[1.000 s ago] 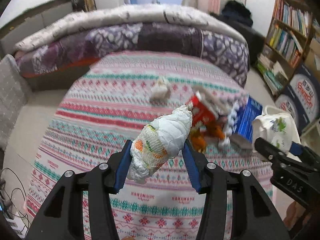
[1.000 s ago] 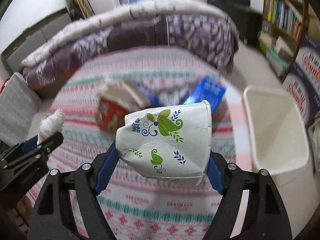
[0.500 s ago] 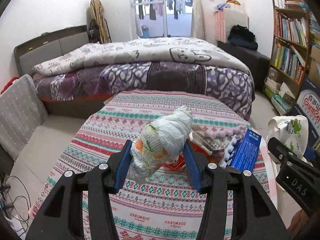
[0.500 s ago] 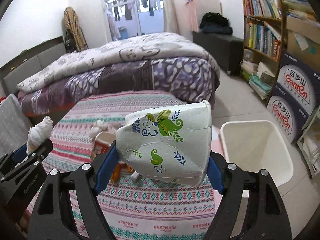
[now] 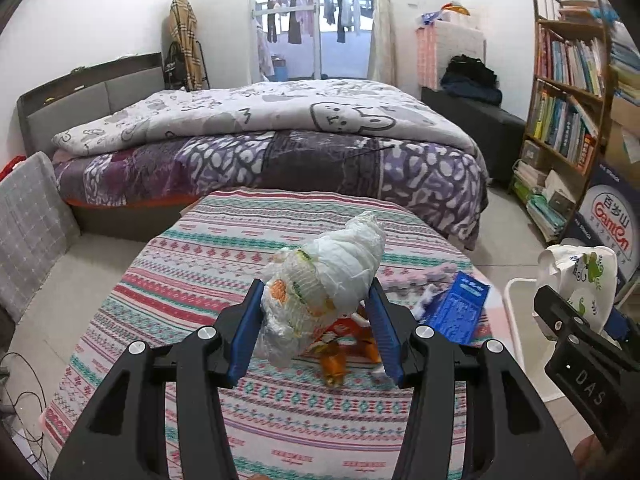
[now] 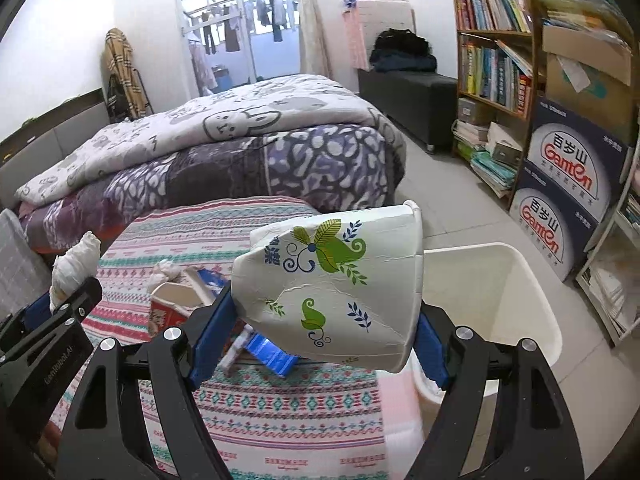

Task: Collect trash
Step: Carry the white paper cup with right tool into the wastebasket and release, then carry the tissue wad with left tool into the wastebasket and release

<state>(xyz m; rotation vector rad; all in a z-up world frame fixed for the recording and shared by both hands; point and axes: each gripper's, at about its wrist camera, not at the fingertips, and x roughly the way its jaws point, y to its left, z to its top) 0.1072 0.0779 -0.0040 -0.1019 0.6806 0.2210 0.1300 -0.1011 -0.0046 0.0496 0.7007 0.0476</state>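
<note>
My left gripper [image 5: 314,336] is shut on a crumpled white plastic wrapper [image 5: 324,280] with orange and green print, held above the striped table [image 5: 208,264]. My right gripper [image 6: 316,338] is shut on a crushed white paper cup [image 6: 336,284] with a leaf print, held above the table edge beside the white bin [image 6: 516,304]. Left on the table are a red carton [image 6: 172,308], a blue packet [image 5: 456,308], a tissue wad [image 6: 166,270] and orange scraps [image 5: 336,360]. The cup also shows in the left wrist view [image 5: 588,284], the wrapper in the right wrist view [image 6: 76,266].
A bed [image 5: 272,136] with a purple quilt stands behind the table. A bookshelf [image 6: 496,52] and stacked Ganten boxes [image 6: 560,184] line the right wall. A grey cushion [image 5: 28,224] is at the left, cables [image 5: 20,396] on the floor.
Both grippers have risen and tilted up with their loads, so the room shows more and the table sits lower. The right gripper has swung toward the bin.
</note>
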